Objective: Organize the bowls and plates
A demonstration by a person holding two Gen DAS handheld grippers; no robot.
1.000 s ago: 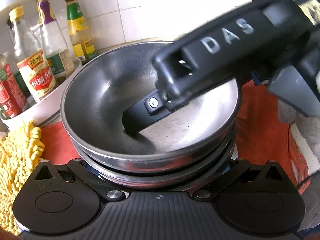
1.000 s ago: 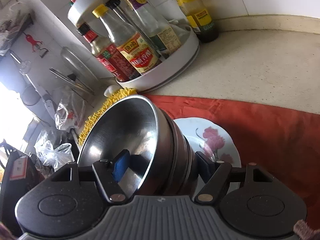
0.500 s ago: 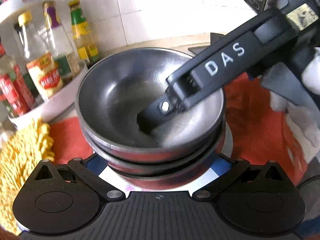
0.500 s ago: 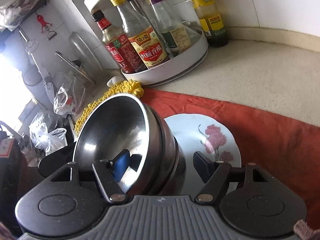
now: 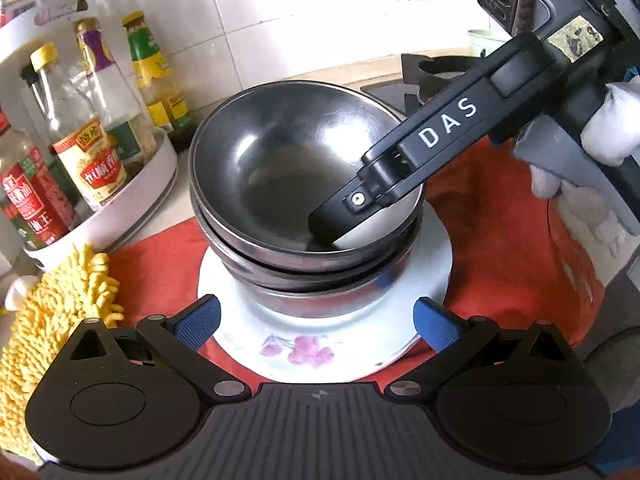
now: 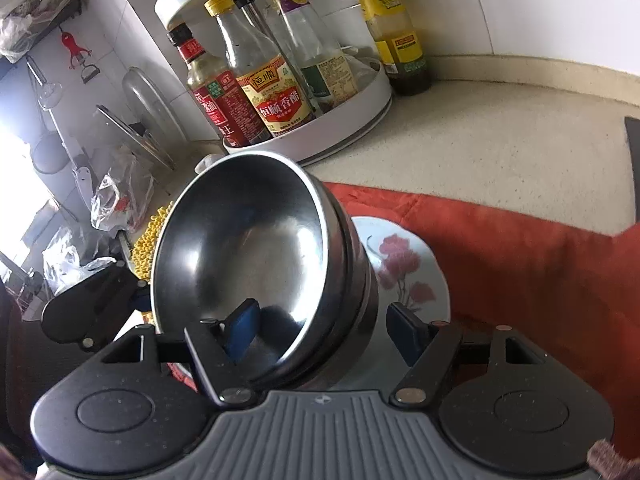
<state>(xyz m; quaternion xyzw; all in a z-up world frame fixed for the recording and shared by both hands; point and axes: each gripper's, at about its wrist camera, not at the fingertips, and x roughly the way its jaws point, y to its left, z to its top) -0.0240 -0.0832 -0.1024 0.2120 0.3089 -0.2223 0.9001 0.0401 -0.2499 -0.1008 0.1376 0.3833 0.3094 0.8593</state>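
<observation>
A stack of steel bowls point(image 5: 296, 184) stands on a white flowered plate point(image 5: 320, 344) on a red cloth. It also shows in the right wrist view point(image 6: 256, 248), with the plate point(image 6: 404, 264) beneath. My left gripper point(image 5: 316, 320) is open, its blue pads apart and clear of the stack, just above the plate's near rim. My right gripper point(image 6: 324, 328) is open and straddles the stack's wall: one finger point(image 6: 240, 328) is inside the top bowl, the other outside. That arm reaches into the bowl in the left wrist view point(image 5: 400, 176).
A white turntable rack point(image 6: 320, 128) of sauce bottles stands behind the stack on the stone counter. A yellow chenille mitt point(image 5: 48, 320) lies left of the red cloth point(image 6: 520, 248). A stove grate point(image 5: 432, 76) sits at the back right. Plastic bags and pot lids are at far left.
My left gripper has let go of the bowl stack and drawn back, so the plate now shows under the bowls. My right gripper's outer finger has opened away from the stack.
</observation>
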